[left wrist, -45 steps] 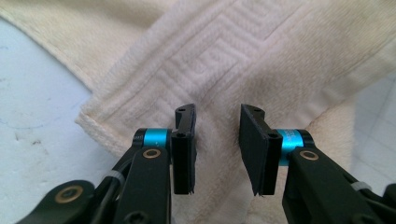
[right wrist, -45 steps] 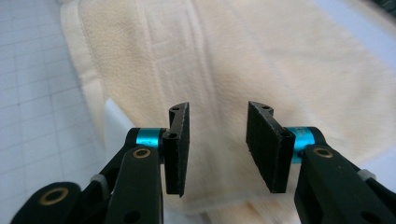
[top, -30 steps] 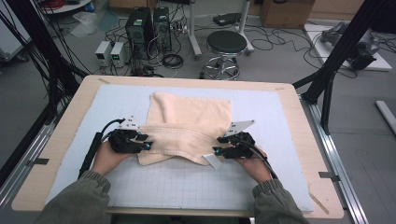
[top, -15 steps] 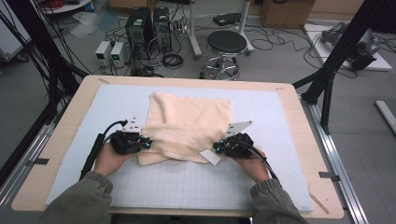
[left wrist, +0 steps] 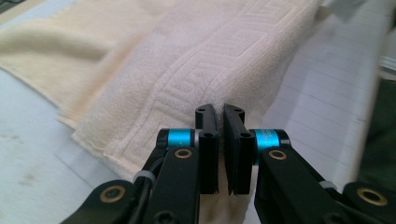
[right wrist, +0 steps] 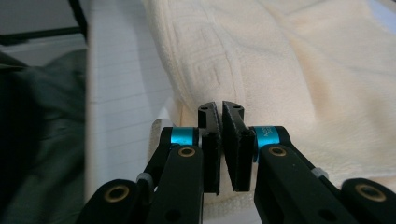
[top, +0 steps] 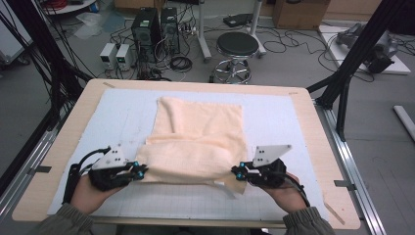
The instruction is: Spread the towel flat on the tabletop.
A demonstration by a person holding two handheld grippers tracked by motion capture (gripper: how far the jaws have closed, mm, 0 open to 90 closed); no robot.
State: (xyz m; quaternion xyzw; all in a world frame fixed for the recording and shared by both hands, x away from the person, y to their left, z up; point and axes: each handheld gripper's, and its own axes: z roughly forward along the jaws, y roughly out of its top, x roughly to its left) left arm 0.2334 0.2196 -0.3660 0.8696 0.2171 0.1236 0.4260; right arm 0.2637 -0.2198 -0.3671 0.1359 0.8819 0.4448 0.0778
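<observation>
The work surface is a wooden table (top: 313, 132) covered by a pale grid mat (top: 274, 122), set in a lab with a round stool (top: 237, 46), computer towers (top: 146, 24) and loose cables on the floor behind it.

A cream towel (top: 195, 142) lies at the centre of the mat, its near portion folded over itself. A woven geometric border band is visible on the fold in both gripper views.

The left gripper (top: 139, 171) sits at the near left corner of the towel. In the left gripper view its jaws are pressed nearly together on the towel edge (left wrist: 140, 154), which passes beneath them.

The right gripper (top: 236, 172) sits at the near right corner. In the right gripper view its jaws are likewise pinched on the towel hem (right wrist: 210, 200).

Small print on the blue collar (right wrist: 266, 136) beside the jaw is too blurred to read. A white tag (top: 222, 187) protrudes from the near towel edge; no writing is legible on it
</observation>
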